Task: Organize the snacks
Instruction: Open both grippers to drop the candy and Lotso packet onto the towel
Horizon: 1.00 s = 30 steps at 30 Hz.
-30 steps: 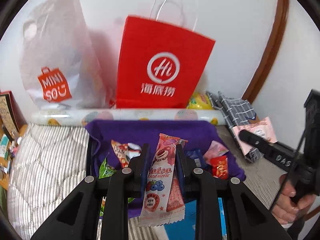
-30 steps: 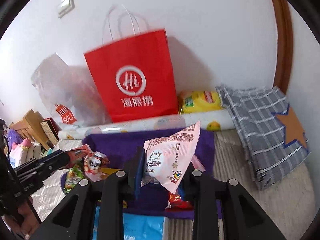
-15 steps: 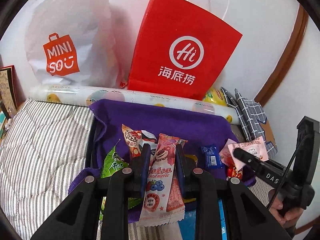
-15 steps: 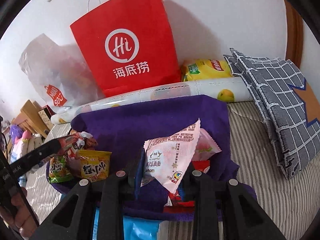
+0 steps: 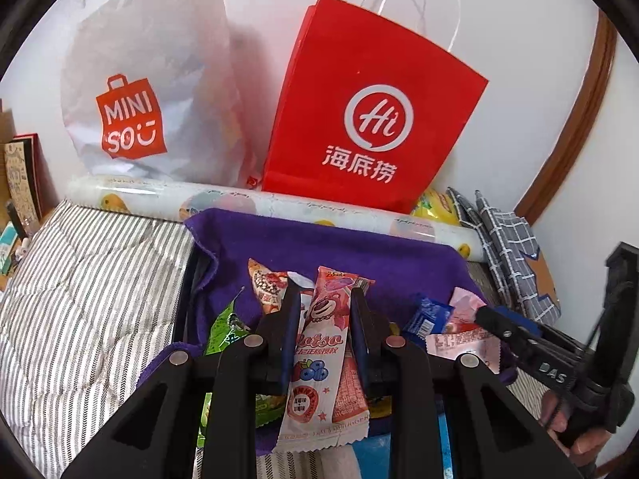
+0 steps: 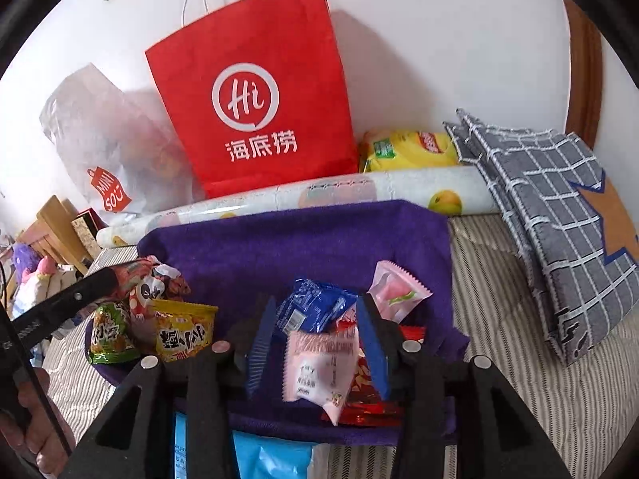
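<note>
My left gripper [image 5: 323, 299] is shut on a long pink Lotso snack packet [image 5: 319, 359], held low over the purple cloth [image 5: 319, 247]. My right gripper [image 6: 316, 299] hangs over the same purple cloth [image 6: 299, 239], and its jaws are opening. A pale pink packet [image 6: 319, 363] lies between them on a red packet [image 6: 371, 399], and the left pad stands clear of it. A blue packet [image 6: 315, 307] and a peach candy [image 6: 395, 291] lie just beyond. Yellow [image 6: 183, 331] and green [image 6: 112, 335] packets sit at the cloth's left, by the left gripper's finger [image 6: 100, 283].
A red paper bag [image 5: 371, 119] and a white plastic bag [image 5: 131, 80] stand against the wall, behind a printed roll [image 6: 359, 195]. A yellow chips bag [image 6: 411, 149] and grey checked cushions [image 6: 559, 219] lie at the right. Striped bedding [image 5: 80, 299] surrounds the cloth.
Both grippers sank toward the purple cloth. The right jaws spread, and the pale pink packet dropped from upright onto the pile. The left grip on the Lotso packet is unchanged.
</note>
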{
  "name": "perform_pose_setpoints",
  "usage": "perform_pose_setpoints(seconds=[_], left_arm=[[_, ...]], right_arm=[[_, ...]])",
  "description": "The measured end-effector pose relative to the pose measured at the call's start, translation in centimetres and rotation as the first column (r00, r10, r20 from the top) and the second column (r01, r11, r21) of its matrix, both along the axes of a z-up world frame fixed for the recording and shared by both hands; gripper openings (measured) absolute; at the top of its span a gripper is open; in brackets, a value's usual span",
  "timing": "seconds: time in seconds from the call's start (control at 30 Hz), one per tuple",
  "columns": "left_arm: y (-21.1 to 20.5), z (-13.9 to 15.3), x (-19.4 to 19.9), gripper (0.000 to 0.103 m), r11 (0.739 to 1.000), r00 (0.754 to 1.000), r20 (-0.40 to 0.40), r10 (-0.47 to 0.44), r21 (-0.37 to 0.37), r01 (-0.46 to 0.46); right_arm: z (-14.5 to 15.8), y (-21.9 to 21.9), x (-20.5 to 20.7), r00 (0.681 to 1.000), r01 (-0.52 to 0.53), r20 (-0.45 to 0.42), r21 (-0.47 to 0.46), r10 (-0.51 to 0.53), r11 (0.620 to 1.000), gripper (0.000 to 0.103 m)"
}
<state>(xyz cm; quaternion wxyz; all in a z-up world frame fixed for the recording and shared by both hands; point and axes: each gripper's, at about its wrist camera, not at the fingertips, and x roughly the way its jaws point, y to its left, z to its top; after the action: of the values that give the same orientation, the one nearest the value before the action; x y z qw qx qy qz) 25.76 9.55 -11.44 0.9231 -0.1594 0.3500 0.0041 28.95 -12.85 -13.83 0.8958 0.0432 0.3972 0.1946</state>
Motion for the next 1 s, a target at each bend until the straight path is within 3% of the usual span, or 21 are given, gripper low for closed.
perform_pose_setpoints(seconds=[0.33, 0.63, 0.73, 1.0], left_arm=[[0.0, -1.8, 0.8, 0.025, 0.999, 0.998, -0.064, -0.009, -0.044, 0.006], [0.0, -1.3, 0.4, 0.026, 0.999, 0.999, -0.036, 0.005, -0.05, -0.006], [0.0, -1.0, 0.1, 0.038, 0.998, 1.0, -0.021, 0.0, -0.058, -0.001], [-0.7, 0.3, -0.7, 0.054, 0.998, 0.999, 0.03, -0.036, -0.053, 0.038]], right_arm=[[1.2, 0.2, -1.2, 0.998, 0.002, 0.062, -0.011, -0.001, 1.0, 0.04], [1.5, 0.0, -1.5, 0.997, 0.013, 0.075, -0.001, -0.013, 1.0, 0.04], [1.4, 0.0, -1.5, 0.997, 0.015, 0.077, -0.006, -0.015, 1.0, 0.04], [1.3, 0.0, -1.4, 0.996, 0.029, 0.08, -0.021, -0.027, 0.999, 0.04]])
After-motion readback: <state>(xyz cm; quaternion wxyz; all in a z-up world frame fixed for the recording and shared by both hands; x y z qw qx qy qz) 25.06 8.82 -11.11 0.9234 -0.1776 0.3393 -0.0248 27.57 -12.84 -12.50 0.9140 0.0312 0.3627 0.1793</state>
